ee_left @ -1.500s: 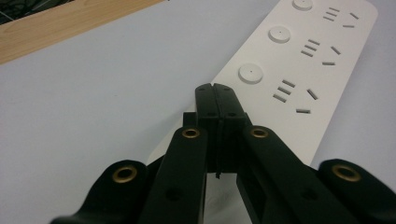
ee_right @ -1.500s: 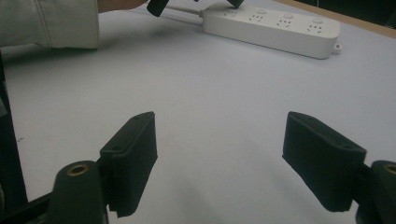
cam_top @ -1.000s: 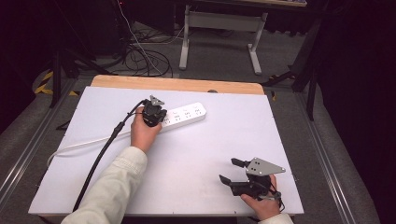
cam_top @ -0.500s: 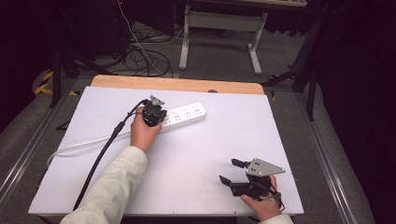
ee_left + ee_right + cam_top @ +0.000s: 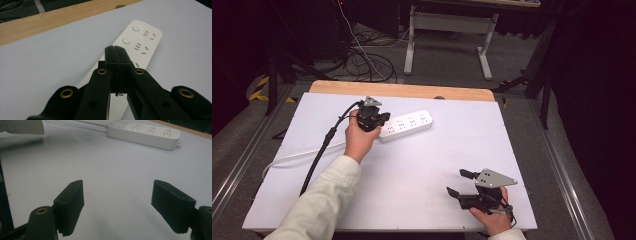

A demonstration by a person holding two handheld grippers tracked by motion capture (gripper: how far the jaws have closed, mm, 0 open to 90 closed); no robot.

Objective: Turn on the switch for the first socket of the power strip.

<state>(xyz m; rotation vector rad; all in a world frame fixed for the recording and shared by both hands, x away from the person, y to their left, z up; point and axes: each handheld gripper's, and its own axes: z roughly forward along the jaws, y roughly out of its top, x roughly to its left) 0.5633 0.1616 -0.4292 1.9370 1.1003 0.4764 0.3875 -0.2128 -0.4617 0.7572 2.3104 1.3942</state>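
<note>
**Left gripper lifted off the strip's cord end**

Since the earlier frame the left gripper point(image 5: 384, 120) has come up a little at the power strip point(image 5: 408, 125); the right gripper point(image 5: 460, 183) hasn't budged. Strip sits in the same spot.

Left jaws pressed together, nothing between them; the left gripper view shows the closed tips point(image 5: 117, 60) over the strip point(image 5: 142, 45), looking along it toward two round buttons and their sockets. Can't tell whether the tips touch the plastic. Right jaws stand wide apart, empty, low over the table point(image 5: 422, 180) near the front right corner.

Strip lies on the far middle of the white top, long axis running left-right with a slight tilt, far end to the right. White cord point(image 5: 302, 156) leaves its left end and trails to the left edge. In the right gripper view the strip point(image 5: 143, 133) is well ahead, broadside on.

Key relation: strip is directly under and ahead of the left gripper, long axis running away from it to the right. Left hand is by far the nearer; right is well apart. Likely next move is the left's, a press or push down onto the strip.
</note>
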